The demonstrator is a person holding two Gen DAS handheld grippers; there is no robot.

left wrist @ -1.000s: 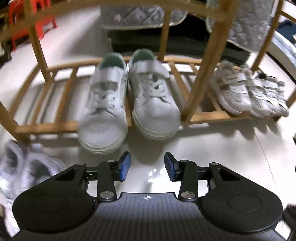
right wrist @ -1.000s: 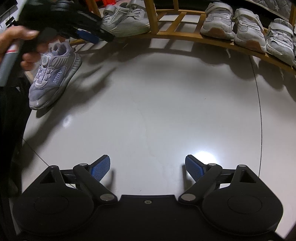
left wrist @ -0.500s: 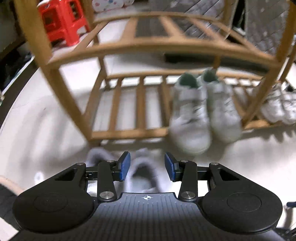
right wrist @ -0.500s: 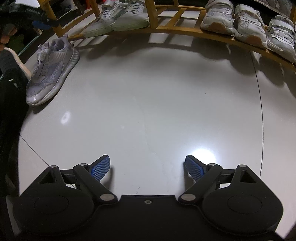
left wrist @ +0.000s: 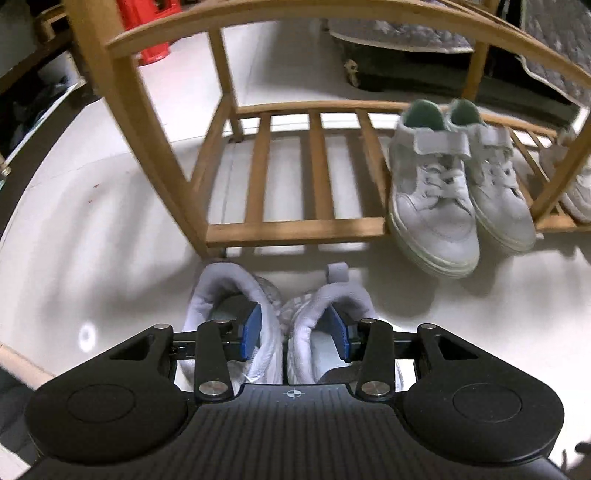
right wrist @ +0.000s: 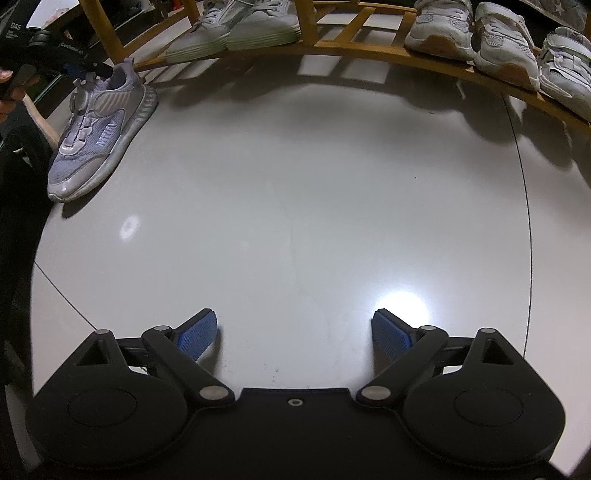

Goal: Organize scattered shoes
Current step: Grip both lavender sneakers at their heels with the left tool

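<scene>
A pair of lilac sneakers (left wrist: 275, 310) stands on the floor in front of the wooden shoe rack (left wrist: 295, 221), heels toward me. My left gripper (left wrist: 293, 332) is over their heels, one blue pad inside each shoe's opening, the inner collars between the pads; the jaws look partly closed and I cannot tell if they press. In the right wrist view the lilac sneakers (right wrist: 99, 129) sit at far left with the left gripper (right wrist: 83, 68) at the heel. My right gripper (right wrist: 293, 332) is open and empty above bare floor.
A pair of white strap sneakers (left wrist: 454, 195) sits on the rack's bottom shelf at right, toes overhanging; more pale shoes (right wrist: 472, 33) line the shelf further right. A red stool (left wrist: 147, 33) stands behind the rack. The shelf slats (left wrist: 288, 173) left of the white pair are bare.
My left gripper swung left and down from the white pair on the rack to the lilac pair on the floor, its pads now inside the shoe openings. The right gripper stayed still.
</scene>
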